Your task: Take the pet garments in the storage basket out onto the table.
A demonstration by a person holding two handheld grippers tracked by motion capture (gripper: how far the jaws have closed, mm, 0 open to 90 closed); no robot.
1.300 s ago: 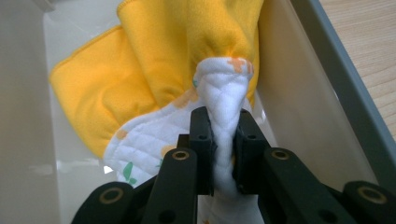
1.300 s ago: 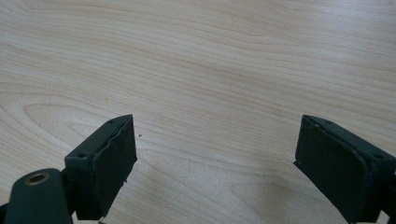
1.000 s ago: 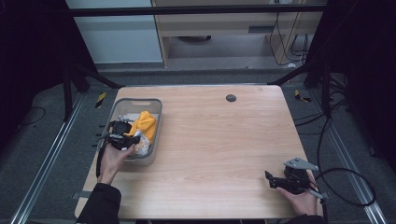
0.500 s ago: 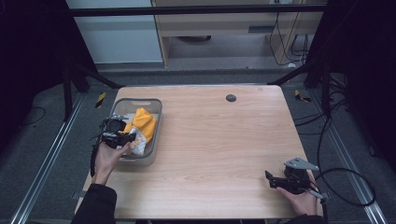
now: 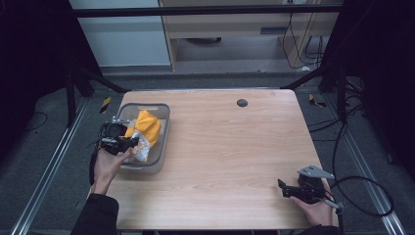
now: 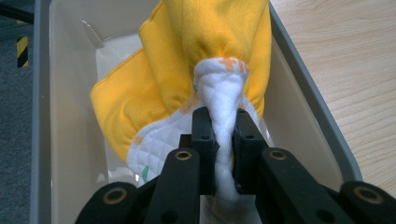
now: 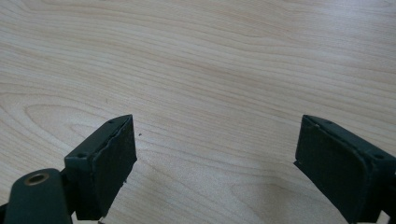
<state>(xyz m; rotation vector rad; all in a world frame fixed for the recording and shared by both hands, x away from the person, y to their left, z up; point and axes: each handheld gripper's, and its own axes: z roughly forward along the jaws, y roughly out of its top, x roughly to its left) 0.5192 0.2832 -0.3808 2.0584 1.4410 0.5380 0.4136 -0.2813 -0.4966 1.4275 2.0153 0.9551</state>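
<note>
L gripper (image 6: 219,140): jaws clamped tight on a bunched fold of the cloth (image 6: 187,79), yellow w/ a white quilted side. Cloth hangs from the jaws inside the grey bin (image 5: 164,115), partly above its rim. Bin sits on the bench (image 5: 235,161), near its left edge. R gripper (image 7: 215,158): well apart from the bin, low over bare wood near the bench's front right corner, jaws wide, nothing between.

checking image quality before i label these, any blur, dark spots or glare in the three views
High view: table evenly lit, surroundings very dark, picture soft, no glare. Left gripper view: cloth and bin sharp and bright, left gripper slightly soft up close. Right gripper view: wood grain sharp in flat light, right gripper a bit blurred, faint shadow beneath.
</note>
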